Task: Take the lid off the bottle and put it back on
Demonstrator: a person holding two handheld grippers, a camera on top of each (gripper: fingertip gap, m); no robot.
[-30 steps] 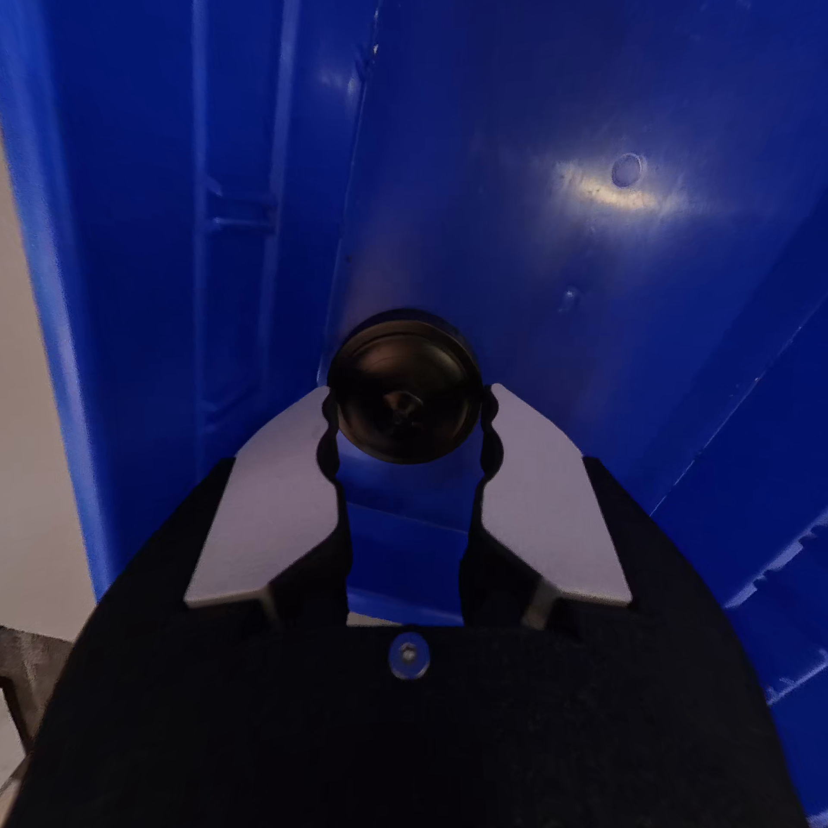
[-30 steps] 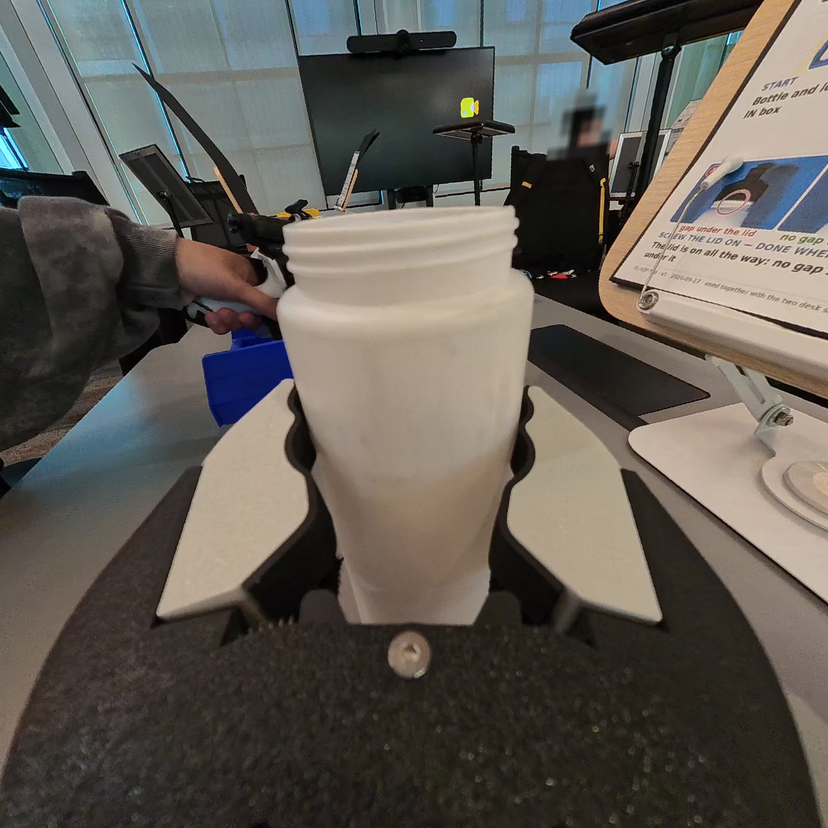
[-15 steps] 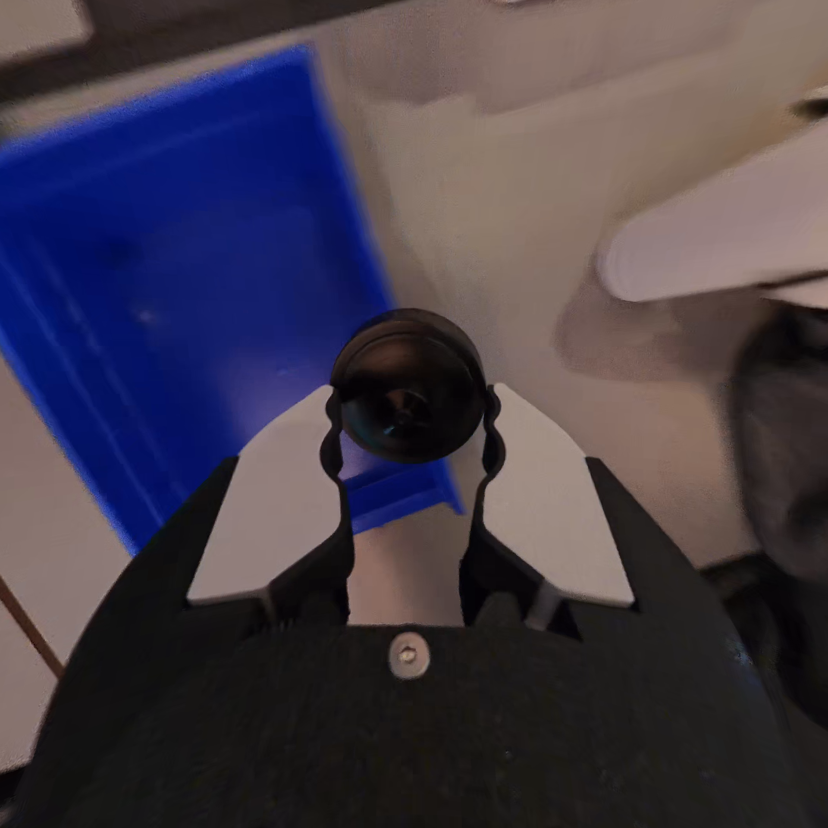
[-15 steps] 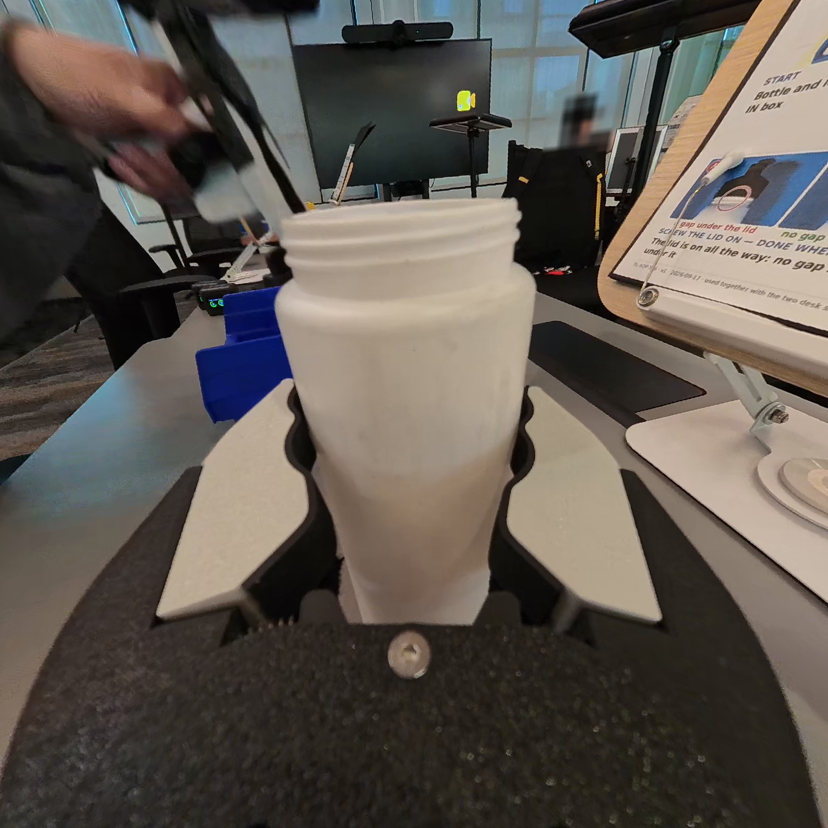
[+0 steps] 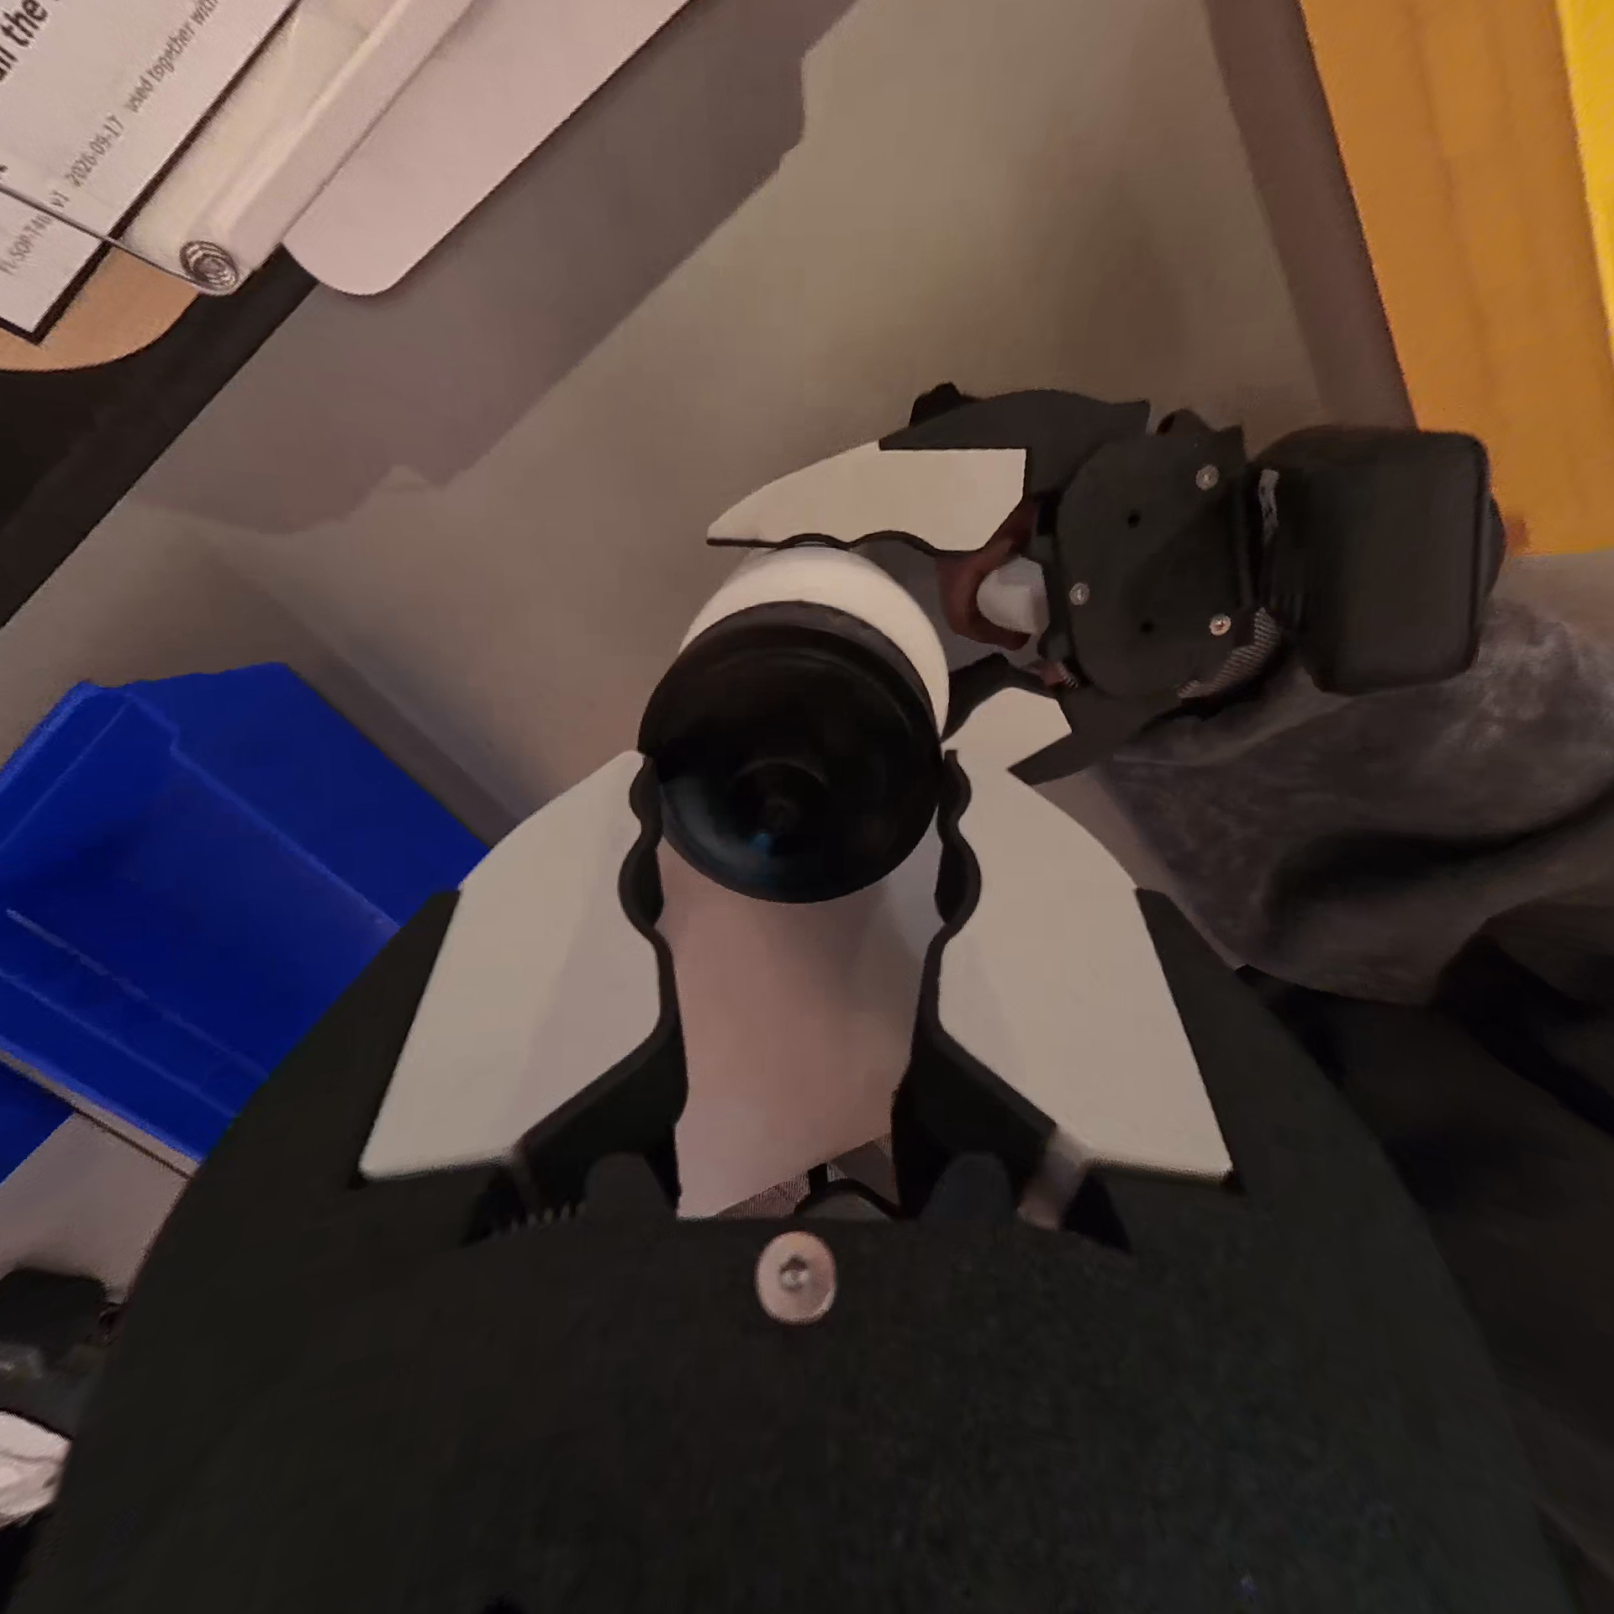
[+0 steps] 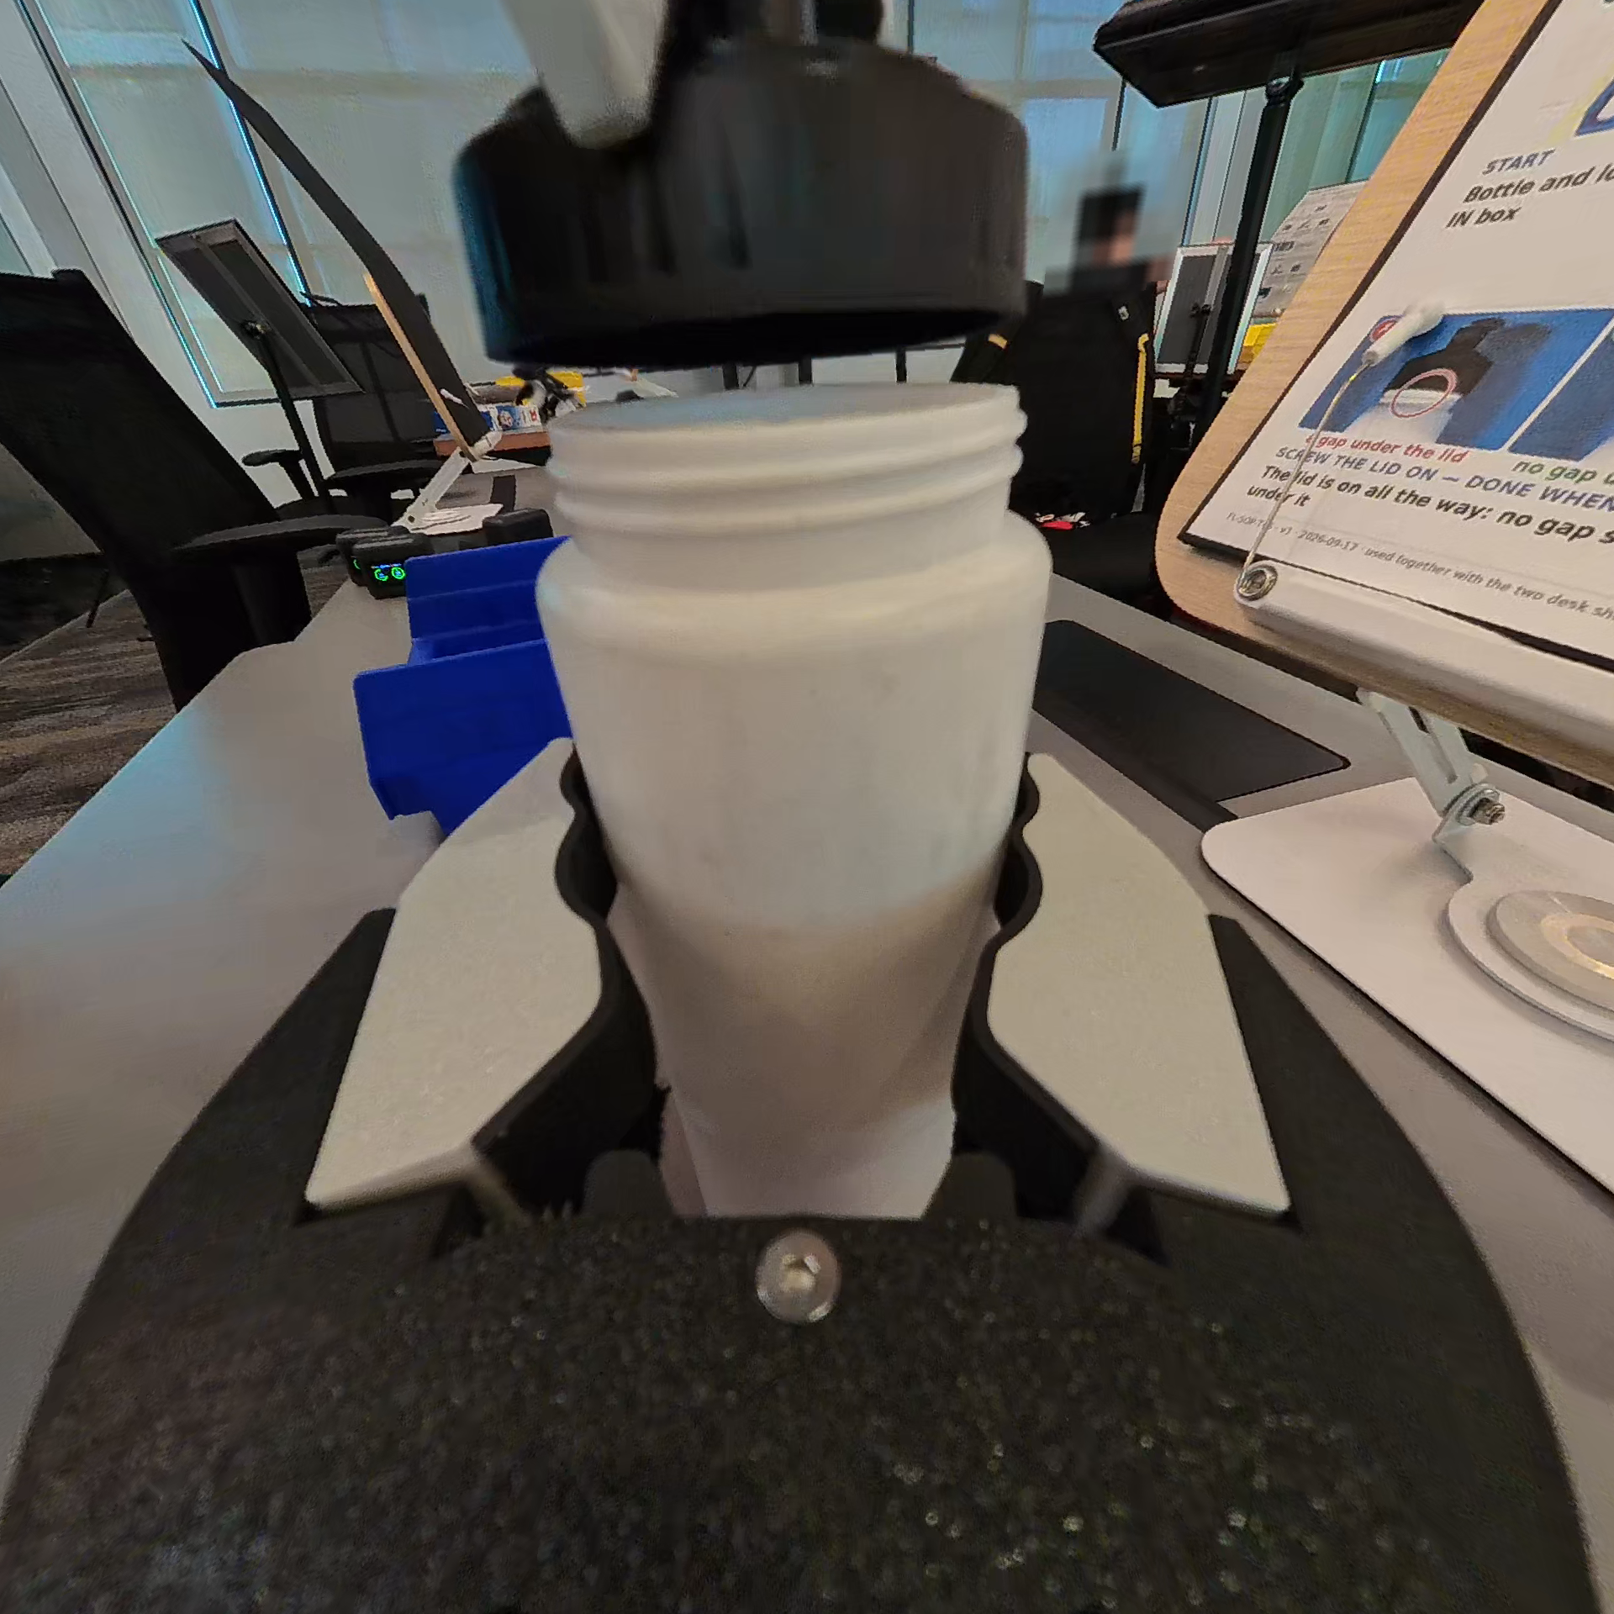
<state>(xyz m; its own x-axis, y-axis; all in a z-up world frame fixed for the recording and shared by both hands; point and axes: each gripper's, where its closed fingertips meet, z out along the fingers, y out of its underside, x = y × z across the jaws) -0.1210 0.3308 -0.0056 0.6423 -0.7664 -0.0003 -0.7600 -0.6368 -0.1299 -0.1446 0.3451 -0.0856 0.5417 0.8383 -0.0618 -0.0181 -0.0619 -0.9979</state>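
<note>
Since a second ago the left hand-held gripper has carried the black lid out of the blue bin to hang just above the white bottle, not yet touching its threaded mouth. That bottle stands upright on the grey worktop, clamped by the right hand-held gripper, and the left one grips the lid's sides, so the coming move looks like a straight drop along the bottle's axis. Right wrist view shows the gap and a slight lid tilt; left wrist view, looking down, shows the lid over the mouth, not quite centred.
</note>
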